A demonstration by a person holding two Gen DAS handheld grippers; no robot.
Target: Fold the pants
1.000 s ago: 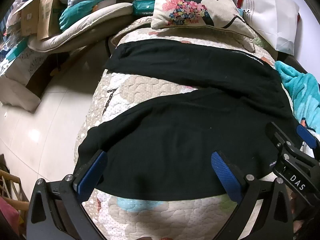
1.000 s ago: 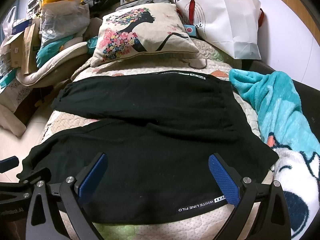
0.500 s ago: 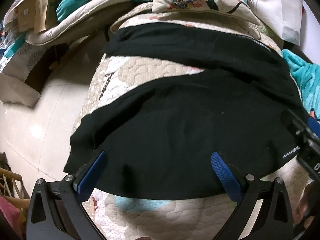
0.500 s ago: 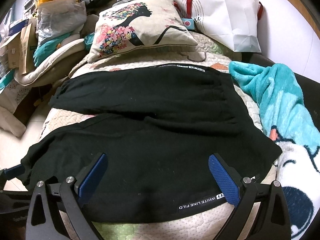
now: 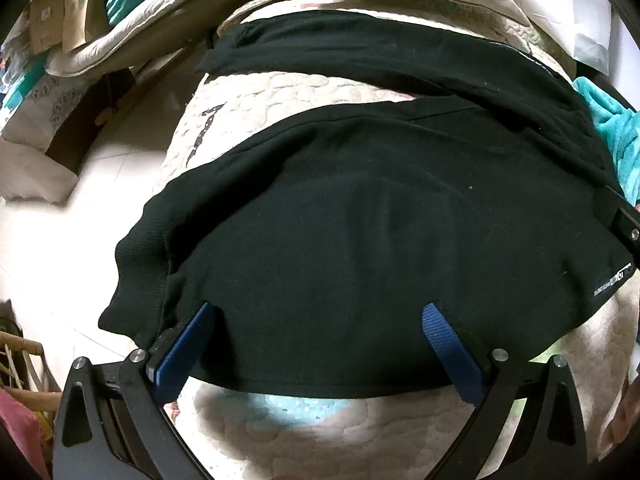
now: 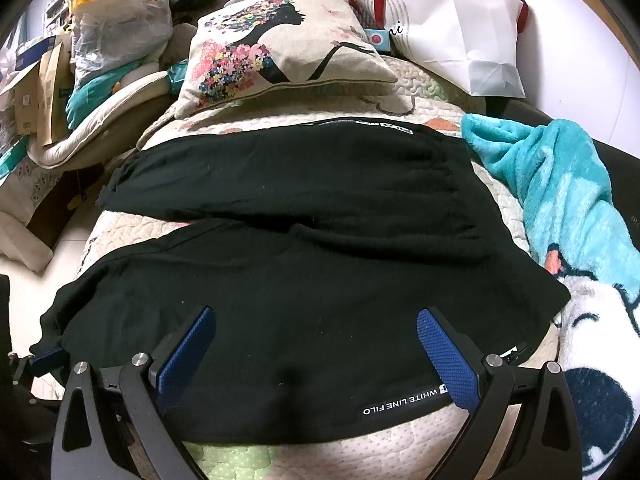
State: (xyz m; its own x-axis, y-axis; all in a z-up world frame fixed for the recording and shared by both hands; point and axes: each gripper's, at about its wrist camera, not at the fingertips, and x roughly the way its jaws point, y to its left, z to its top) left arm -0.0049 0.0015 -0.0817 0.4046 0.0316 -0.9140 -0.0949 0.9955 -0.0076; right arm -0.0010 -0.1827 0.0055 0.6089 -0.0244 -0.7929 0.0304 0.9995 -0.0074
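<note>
- Left wrist view: the black soft-knit pants [image 5: 360, 216] lie spread on the cream quilted bed cover [image 5: 248, 100], the two legs parted in a V that opens toward the floor side; the near leg runs across the foreground and its ribbed cuff [image 5: 136, 276] hangs just over the bed's edge.
- The left gripper [image 5: 320, 344] is spread wide and holds nothing; its blue pads [image 5: 184, 352] sit over the near hem of that leg, close beside the cuff; whether they touch the cloth cannot be told.
- At the far right of this view a black piece of the other tool shows near the white-printed waistband corner [image 5: 612, 284].
- Right wrist view: the right gripper [image 6: 316, 356] is likewise spread and empty, poised over the waist end, with the "WHITE LINE FILO" label [image 6: 404, 402] between its fingers; the far leg lies flat below the floral cushion [image 6: 280, 40], and a teal fleece blanket [image 6: 560, 184] lies just beside the waist.
- Handling, as a judgement: the fabric looks light, limp and not slippery, so it should drape and sag between grips; the firmest places to pinch are the doubled edges, namely the cuff on the left and the waistband on the right; lifting both together would likely carry the near leg over onto the far one.
</note>
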